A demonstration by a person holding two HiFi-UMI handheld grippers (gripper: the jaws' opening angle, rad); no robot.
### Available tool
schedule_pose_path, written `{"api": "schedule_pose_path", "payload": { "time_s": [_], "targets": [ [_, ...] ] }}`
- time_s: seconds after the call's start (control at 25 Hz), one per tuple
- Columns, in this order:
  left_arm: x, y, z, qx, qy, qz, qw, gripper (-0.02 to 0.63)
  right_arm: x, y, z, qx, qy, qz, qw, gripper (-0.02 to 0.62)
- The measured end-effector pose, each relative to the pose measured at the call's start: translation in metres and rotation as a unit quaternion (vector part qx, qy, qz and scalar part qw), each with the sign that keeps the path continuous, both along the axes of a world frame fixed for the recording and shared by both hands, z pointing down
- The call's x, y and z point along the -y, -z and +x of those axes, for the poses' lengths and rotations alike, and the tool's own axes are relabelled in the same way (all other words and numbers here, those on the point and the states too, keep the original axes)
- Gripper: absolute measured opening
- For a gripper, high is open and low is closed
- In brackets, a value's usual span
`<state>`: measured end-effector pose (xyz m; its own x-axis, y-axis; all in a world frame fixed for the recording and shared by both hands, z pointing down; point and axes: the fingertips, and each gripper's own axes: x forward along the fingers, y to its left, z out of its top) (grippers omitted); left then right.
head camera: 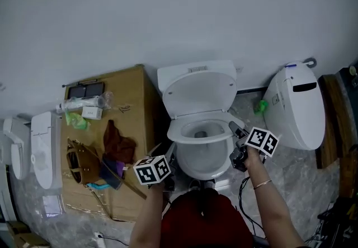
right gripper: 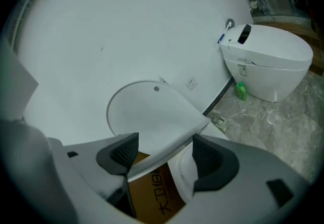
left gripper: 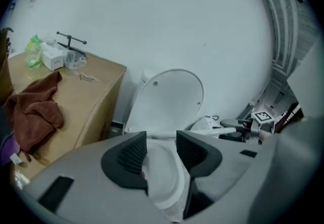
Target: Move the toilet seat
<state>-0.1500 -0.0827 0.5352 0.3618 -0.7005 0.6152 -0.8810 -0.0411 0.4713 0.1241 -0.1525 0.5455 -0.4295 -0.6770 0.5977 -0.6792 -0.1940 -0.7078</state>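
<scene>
A white toilet stands against the wall, its lid (head camera: 200, 91) raised. The seat ring (head camera: 174, 131) lies round the bowl. In the head view my left gripper (head camera: 169, 164) is at the bowl's front left and my right gripper (head camera: 235, 132) at its right side. In the left gripper view the jaws (left gripper: 161, 149) stand apart with the white seat rim (left gripper: 162, 167) between them, and I see no pad pressing on it. In the right gripper view the jaws (right gripper: 166, 156) are wide, and the seat's thin edge (right gripper: 172, 143) slants between them, close to the left pad.
A cardboard box (head camera: 131, 96) stands left of the toilet with a brown cloth (head camera: 118, 143), a bag and small items on it. A second white toilet (head camera: 296, 108) and a green bottle (head camera: 260, 107) are at the right. White units (head camera: 45, 149) lie far left. Cables (head camera: 245, 191) run over the floor.
</scene>
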Motion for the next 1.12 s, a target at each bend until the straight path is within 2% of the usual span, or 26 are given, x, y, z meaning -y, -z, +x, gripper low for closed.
{"api": "schedule_pose_path", "payload": {
  "time_s": [0.16, 0.24, 0.4, 0.76, 0.96, 1.12],
  "targets": [
    [0.006, -0.008, 0.018, 0.025, -0.039, -0.006, 0.9989, 0.189, 0.014, 0.008, -0.002, 0.010, -0.012, 0.006, 1.000, 0.327],
    [0.017, -0.009, 0.026, 0.030, -0.043, -0.005, 0.9986, 0.176, 0.017, 0.009, -0.003, 0.012, -0.013, 0.006, 1.000, 0.327],
    [0.031, -0.004, 0.024, 0.043, -0.033, 0.001, 0.9985, 0.137, 0.024, 0.015, -0.003, 0.029, -0.021, 0.012, 0.999, 0.327],
    [0.052, 0.003, 0.020, 0.041, -0.015, 0.006, 0.9990, 0.130, 0.034, 0.034, -0.006, 0.092, 0.004, 0.056, 0.994, 0.327],
    [0.068, 0.010, 0.017, 0.045, -0.006, 0.013, 0.9989, 0.127, 0.043, 0.049, -0.009, 0.089, 0.016, 0.103, 0.991, 0.326],
    [0.076, 0.011, 0.015, 0.048, 0.004, 0.016, 0.9987, 0.121, 0.048, 0.052, -0.010, 0.092, 0.012, 0.122, 0.988, 0.327]
  ]
}}
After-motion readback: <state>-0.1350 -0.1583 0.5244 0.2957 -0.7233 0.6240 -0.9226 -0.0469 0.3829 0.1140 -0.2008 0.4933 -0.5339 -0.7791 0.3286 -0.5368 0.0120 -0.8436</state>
